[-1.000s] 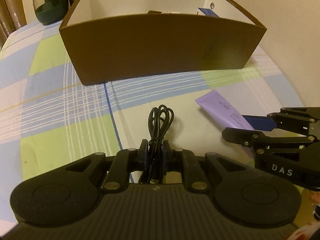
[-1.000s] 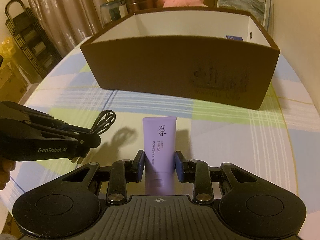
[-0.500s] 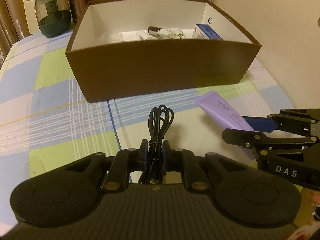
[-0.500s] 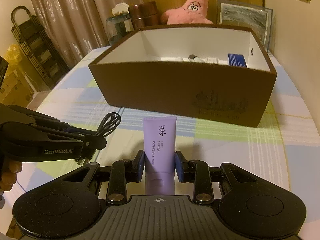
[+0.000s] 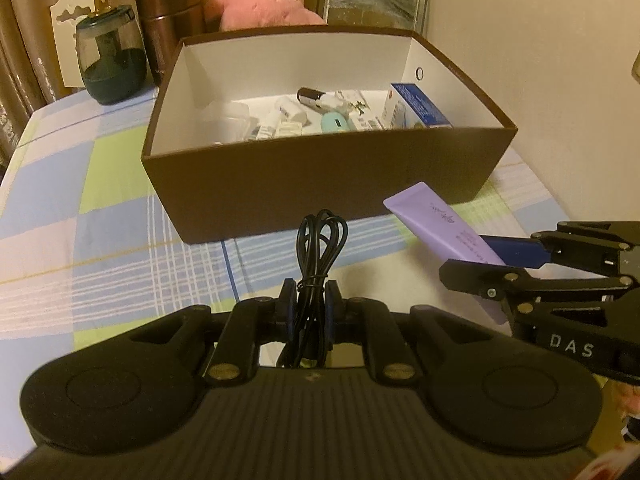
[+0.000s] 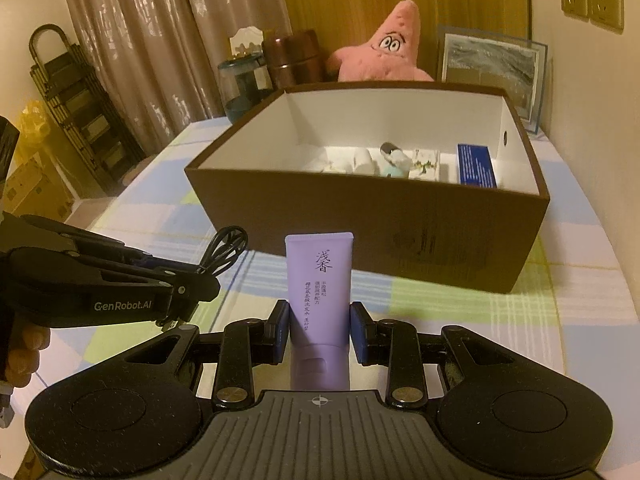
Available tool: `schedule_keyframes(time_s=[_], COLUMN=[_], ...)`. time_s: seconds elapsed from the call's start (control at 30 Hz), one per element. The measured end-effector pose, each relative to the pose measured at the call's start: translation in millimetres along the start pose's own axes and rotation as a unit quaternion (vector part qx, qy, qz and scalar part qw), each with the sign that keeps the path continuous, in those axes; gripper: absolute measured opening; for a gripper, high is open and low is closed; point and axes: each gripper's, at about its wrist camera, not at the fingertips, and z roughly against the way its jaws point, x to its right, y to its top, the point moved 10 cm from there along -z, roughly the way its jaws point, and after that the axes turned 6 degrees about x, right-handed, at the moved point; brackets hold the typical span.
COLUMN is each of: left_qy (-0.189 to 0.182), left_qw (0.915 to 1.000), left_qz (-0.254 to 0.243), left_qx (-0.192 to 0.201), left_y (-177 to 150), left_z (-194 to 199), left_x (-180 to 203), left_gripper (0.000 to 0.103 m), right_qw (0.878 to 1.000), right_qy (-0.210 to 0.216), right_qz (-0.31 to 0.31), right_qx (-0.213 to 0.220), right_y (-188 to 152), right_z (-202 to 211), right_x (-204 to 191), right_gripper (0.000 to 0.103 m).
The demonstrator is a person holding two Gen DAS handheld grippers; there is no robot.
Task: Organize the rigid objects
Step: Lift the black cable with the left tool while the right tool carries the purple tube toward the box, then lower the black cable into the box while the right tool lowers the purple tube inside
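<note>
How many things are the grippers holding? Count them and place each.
2. A bundled black cable is clamped in the left gripper; a purple tube is clamped in the right gripper. Both are held short of the brown box.

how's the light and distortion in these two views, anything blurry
Left wrist view: warm dim yellow light, fisheye bends the brown box, cable sharp. Right wrist view: same tint, dark rounded corners, purple tube print crisp, items in the box slightly soft.
</note>
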Motion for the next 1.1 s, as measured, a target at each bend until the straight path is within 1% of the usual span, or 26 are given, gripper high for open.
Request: schedule_keyframes(time_s=[0.27, 0.6, 0.8, 1.1], left_qy=[0.004, 0.011, 0.012, 0.014], left_qw=[0.9999, 0.9986, 0.9978, 0.9973], left_qz=[0.000, -0.006, -0.006, -0.013], left_qx=[0.015, 0.052, 0.065, 0.071], left_y=[21, 65, 87, 117], left_z=[4, 7, 2, -14], left_x=[-3, -6, -9, -14], left_gripper=[0.012, 0.012, 0.013, 0.013], right_qw=[1.000, 0.999, 0.999, 0.998], right_qy=[-0.001, 0.004, 0.006, 0.003], right_qz=[0.005, 0.006, -0.002, -0.027], right_qx=[0.019, 0.044, 0.052, 0.057], right_y=[25, 66, 89, 119], right_z=[0, -7, -18, -41], right_x=[4, 6, 8, 21], right_gripper=[0.032, 0.032, 0.032, 0.032])
